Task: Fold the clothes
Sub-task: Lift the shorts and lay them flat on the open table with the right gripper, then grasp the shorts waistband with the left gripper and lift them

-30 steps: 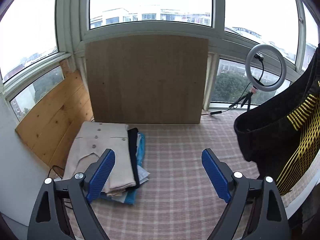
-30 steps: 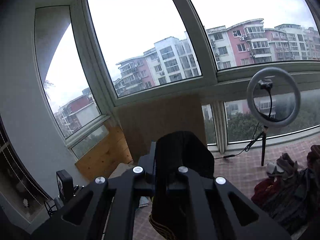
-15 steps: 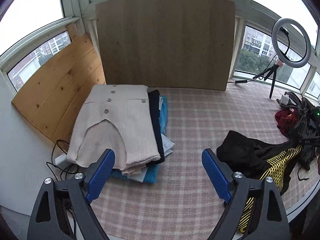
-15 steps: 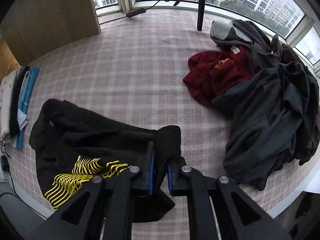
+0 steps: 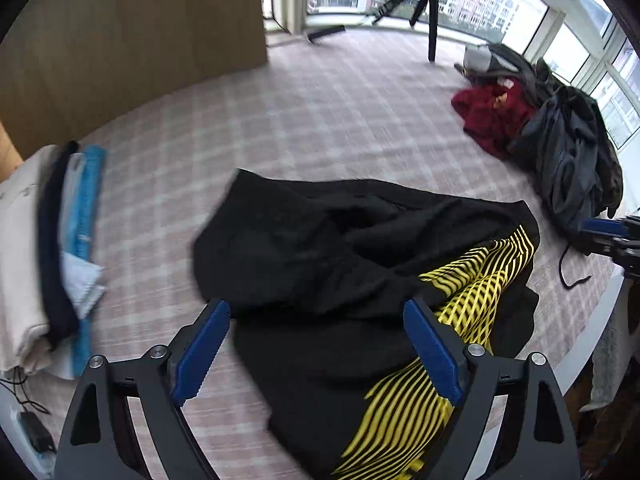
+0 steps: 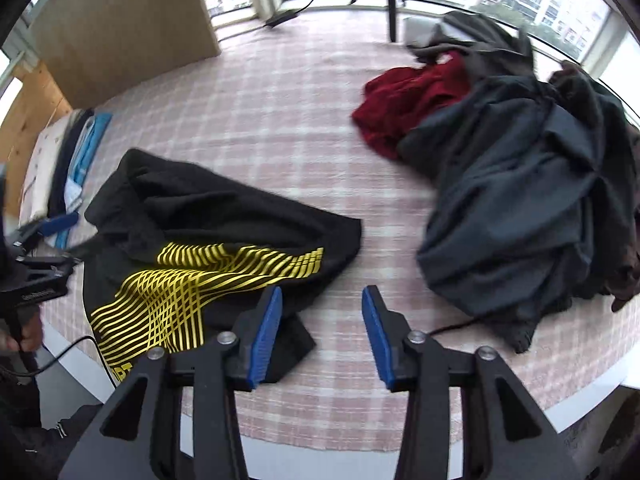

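Black garment (image 5: 328,248) with a yellow striped print lies crumpled on the pink plaid surface (image 6: 304,120), beneath the left claw (image 5: 316,336), whose blue ribbed pads gape wide and empty. The right claw (image 6: 322,320), just right of its hem, is opening with nothing between its pads. Rumpled dark and red clothes (image 6: 520,152) heap beyond it.

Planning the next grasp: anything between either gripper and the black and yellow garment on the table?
Nothing visible. The black and yellow garment lies crumpled on the plaid table, directly under the open left gripper. The right gripper, jaws opening and empty, hovers just beside its near edge. The unfolded pile sits apart.
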Available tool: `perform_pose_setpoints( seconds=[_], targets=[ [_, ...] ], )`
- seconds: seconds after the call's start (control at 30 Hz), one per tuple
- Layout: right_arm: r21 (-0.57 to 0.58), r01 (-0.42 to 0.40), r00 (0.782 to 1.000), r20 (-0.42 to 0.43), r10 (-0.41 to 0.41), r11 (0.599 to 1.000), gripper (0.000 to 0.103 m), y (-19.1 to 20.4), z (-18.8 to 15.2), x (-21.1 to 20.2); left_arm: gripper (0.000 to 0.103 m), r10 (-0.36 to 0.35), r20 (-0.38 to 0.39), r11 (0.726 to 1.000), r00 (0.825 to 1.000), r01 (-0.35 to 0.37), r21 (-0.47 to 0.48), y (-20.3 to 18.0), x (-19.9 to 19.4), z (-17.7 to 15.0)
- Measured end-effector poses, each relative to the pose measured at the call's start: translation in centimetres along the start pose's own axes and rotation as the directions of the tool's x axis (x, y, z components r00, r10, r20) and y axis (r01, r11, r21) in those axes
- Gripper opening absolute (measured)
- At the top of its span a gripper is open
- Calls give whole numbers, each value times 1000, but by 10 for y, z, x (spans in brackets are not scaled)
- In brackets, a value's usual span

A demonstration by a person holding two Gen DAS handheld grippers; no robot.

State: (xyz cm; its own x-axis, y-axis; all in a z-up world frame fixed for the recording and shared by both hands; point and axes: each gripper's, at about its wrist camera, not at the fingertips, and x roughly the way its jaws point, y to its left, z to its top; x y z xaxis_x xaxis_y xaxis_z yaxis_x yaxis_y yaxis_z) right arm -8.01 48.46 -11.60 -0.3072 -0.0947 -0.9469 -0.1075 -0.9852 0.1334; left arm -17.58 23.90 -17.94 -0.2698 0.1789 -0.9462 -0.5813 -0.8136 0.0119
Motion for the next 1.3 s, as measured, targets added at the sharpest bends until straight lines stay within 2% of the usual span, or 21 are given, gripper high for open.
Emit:
perform_pose_setpoints(
  seconds=[0.1, 0.17, 0.33, 0.4, 0.53, 0.63, 0.73, 0.83, 0.9, 1.03, 1.07, 1.13, 1.17, 1.2, 1.3],
  targets=[
    [38, -37, 999, 30, 36, 999, 44, -16, -4, -5, 87, 0, -22, 999, 1000, 1, 38, -28, 12, 5],
    [56, -50, 998, 37, 48, 997, 44, -23, -5, -5, 88, -13, -14, 993, 1000, 15, 114, -46, 12, 2],
    [72, -59, 998, 39, 57, 996, 44, -27, -8, 0, 88, 106, 32, 962, 994, -111, 250, -81, 23, 4],
    [77, -79, 996, 42, 75, 994, 45, -28, -9, 3, 88, 123, 28, 946, 992, -126, 298, -92, 32, 6],
    [82, -94, 995, 42, 91, 992, 45, -30, -14, 9, 88, 114, 16, 914, 993, -112, 390, -111, 47, 5],
    [81, -92, 995, 41, 88, 992, 45, -30, -18, 8, 87, 76, -19, 916, 997, -63, 396, -117, 46, 7],
    [77, -86, 995, 55, 82, 993, 45, -31, -22, 3, 88, -26, -15, 924, 1000, 29, 381, -120, 33, 11],
    [92, -90, 994, 65, 84, 992, 45, -35, -25, 0, 86, 9, -6, 907, 1000, -6, 421, -131, 39, 14],
    [105, -97, 994, 70, 90, 990, 45, -39, -27, -2, 70, 25, -24, 894, 999, -11, 448, -140, 48, 16],
    [114, -98, 993, 80, 90, 989, 45, -44, -32, -5, 60, 70, -62, 871, 996, -30, 491, -154, 70, 15],
    [115, -98, 993, 83, 89, 988, 45, -45, -33, -6, 56, 59, -60, 870, 996, -22, 492, -154, 71, 16],
    [120, -100, 992, 86, 90, 988, 45, -47, -35, -7, 40, 44, -48, 870, 998, -15, 492, -154, 69, 21],
    [123, -101, 992, 86, 91, 987, 45, -47, -35, -8, 20, 41, -47, 871, 998, -13, 492, -153, 69, 23],
    [127, -102, 992, 87, 91, 987, 45, -48, -36, -8, 9, 28, -52, 882, 998, 0, 472, -150, 67, 26],
    [134, -101, 992, 91, 89, 986, 45, -51, -34, -9, 5, -78, -59, 916, 995, 94, 390, -127, 41, 33]
  ],
)
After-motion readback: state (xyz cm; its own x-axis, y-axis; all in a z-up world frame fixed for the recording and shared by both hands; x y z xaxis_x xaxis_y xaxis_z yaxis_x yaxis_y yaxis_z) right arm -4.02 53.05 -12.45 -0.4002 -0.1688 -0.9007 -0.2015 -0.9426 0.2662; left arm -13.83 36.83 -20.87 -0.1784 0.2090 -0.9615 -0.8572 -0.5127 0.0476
